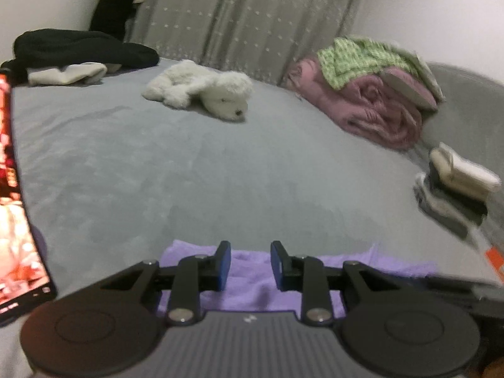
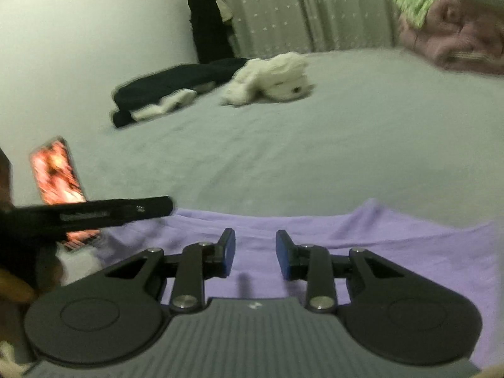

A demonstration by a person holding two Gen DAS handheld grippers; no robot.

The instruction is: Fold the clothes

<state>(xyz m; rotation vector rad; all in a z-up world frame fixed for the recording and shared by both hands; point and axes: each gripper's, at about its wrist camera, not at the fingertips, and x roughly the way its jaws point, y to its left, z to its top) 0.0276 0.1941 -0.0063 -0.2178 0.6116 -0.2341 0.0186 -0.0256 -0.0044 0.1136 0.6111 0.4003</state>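
I see both the left gripper (image 1: pixel 250 264) and right gripper (image 2: pixel 255 253) released, nothing pinched, over the purple garment (image 2: pixel 393 245) lying flat crosswise beneath them on the grey bed (image 1: pixel 189 170).

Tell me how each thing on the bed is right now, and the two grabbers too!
purple garment: spread flat, partly folded, held by neither gripper.
left gripper: open, nothing between its jaws.
right gripper: open, nothing between its jaws.
white plush toy: lying on its belly.
black clothes: heaped, unfolded.
pink blanket: rolled up, green checked cloth on top.
phone: screen lit.
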